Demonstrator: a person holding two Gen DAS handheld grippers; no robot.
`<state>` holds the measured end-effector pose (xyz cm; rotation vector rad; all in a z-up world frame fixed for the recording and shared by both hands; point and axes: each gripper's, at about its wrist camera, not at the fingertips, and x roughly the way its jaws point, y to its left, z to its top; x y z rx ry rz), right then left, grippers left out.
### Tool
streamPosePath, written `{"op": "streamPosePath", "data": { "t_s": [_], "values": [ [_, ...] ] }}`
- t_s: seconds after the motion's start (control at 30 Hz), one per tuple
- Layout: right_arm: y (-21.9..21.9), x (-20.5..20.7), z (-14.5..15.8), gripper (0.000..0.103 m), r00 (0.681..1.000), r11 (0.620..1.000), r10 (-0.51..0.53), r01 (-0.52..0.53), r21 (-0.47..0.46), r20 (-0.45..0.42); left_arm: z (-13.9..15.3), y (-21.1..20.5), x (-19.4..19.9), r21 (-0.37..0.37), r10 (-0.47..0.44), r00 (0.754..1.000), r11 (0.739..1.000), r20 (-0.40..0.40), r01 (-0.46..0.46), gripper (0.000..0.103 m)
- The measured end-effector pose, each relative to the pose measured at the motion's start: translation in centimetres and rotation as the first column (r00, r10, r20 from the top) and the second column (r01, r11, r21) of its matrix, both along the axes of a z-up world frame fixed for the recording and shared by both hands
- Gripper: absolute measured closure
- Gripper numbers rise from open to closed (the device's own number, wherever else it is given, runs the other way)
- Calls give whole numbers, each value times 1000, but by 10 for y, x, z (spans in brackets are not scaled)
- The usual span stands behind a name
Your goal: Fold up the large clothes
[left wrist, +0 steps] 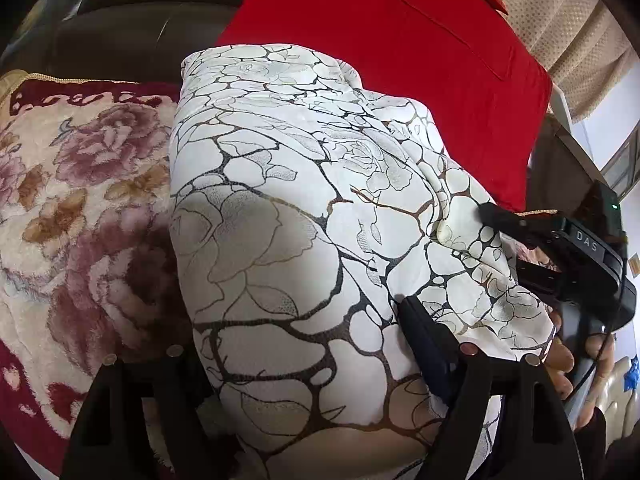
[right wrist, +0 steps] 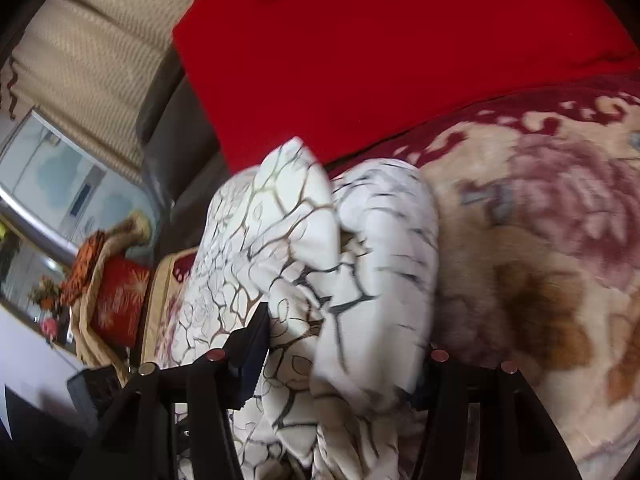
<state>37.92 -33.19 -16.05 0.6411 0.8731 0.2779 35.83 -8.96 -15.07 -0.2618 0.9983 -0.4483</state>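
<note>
A white garment [left wrist: 288,184] printed with black and gold crackle lines and flowers lies bundled on a floral blanket. My left gripper [left wrist: 300,328] straddles the thick bundle. Its right finger [left wrist: 424,340] presses into the cloth, while the left finger is hidden under the cloth's edge. In the right wrist view the garment [right wrist: 360,240] bulges up, blurred, between the fingers of my right gripper [right wrist: 344,332]. The jaws stand apart, with the left finger [right wrist: 252,340] beside the cloth and the right finger covered by it. My right gripper [left wrist: 516,240] also shows at the bundle's right edge, held by a hand [left wrist: 564,360].
The plush floral blanket [left wrist: 80,208] covers a dark sofa [left wrist: 132,28]. A large red cushion [left wrist: 400,60] leans behind the garment. A beige curtain [right wrist: 88,60] hangs beyond, and a small red pillow [right wrist: 116,304] with tan cloth lies at the sofa's end.
</note>
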Motion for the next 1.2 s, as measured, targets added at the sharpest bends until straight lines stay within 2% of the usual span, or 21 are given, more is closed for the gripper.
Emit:
{"op": "streamPosePath", "data": {
  "t_s": [0.1, 0.2, 0.3, 0.37, 0.43, 0.5, 0.57, 0.6, 0.63, 0.67, 0.73, 0.8, 0.87, 0.93, 1.03, 1.1, 1.2],
  "values": [
    [1, -12, 22, 44, 996, 993, -48, 57, -105, 81, -3, 3, -5, 7, 0, 1000, 1000, 10, 0, 21],
    [4, -24, 50, 43, 976, 983, -79, 110, -144, 205, -6, -7, -11, 22, 1, 1000, 1000, 29, -1, 21],
    [22, -23, 70, 43, 962, 988, -5, 47, -149, 272, -4, -16, -13, 55, -1, 998, 998, 56, -2, 21],
    [33, -14, 71, 43, 964, 993, 48, -17, -119, 263, -5, -17, -13, 67, -6, 998, 998, 62, 2, 21],
    [39, 3, 57, 43, 977, 995, 81, -67, -78, 200, -5, -19, -13, 81, -13, 998, 997, 65, 8, 21],
    [46, 26, 32, 43, 992, 994, 75, -67, -84, 101, -5, -22, -15, 95, -20, 997, 995, 68, 13, 21],
    [41, 49, -1, 48, 997, 996, 54, -58, -68, -53, -4, -27, -15, 114, -36, 997, 993, 72, 28, 20],
    [36, 56, -16, 56, 994, 998, 26, -33, -60, -111, -4, -28, -15, 122, -45, 996, 992, 78, 35, 20],
    [29, 58, -24, 63, 991, 999, 16, -23, -48, -136, -3, -28, -16, 119, -51, 996, 992, 78, 41, 20],
    [24, 59, -29, 64, 989, 1000, 11, -15, -27, -145, -2, -26, -15, 109, -53, 996, 993, 75, 45, 20],
    [16, 56, -29, 65, 989, 1000, 0, 1, 5, -146, 4, -17, -16, 72, -70, 996, 995, 57, 66, 20],
    [16, 52, -27, 65, 991, 999, -3, -1, -32, -134, 9, -7, -18, 44, -85, 995, 996, 59, 82, 20],
    [20, 42, -15, 65, 995, 997, -17, 10, -76, -99, 18, 6, -25, 41, -86, 991, 996, 99, 82, 20],
    [26, 22, 8, 61, 999, 995, -21, 17, -94, -43, 31, 17, -38, 89, -75, 980, 994, 183, 60, 20],
    [26, -8, 37, 62, 998, 995, -1, 7, -96, 61, 42, 24, -56, 194, -85, 952, 981, 295, 27, 19],
    [30, -31, 49, 62, 996, 995, 23, -14, -101, 91, 40, 23, -62, 251, -108, 947, 968, 304, 30, 20],
    [40, -64, 54, 62, 992, 989, 51, -35, -142, 111, 34, 22, -69, 258, -117, 953, 965, 280, 43, 19]
  ]
}}
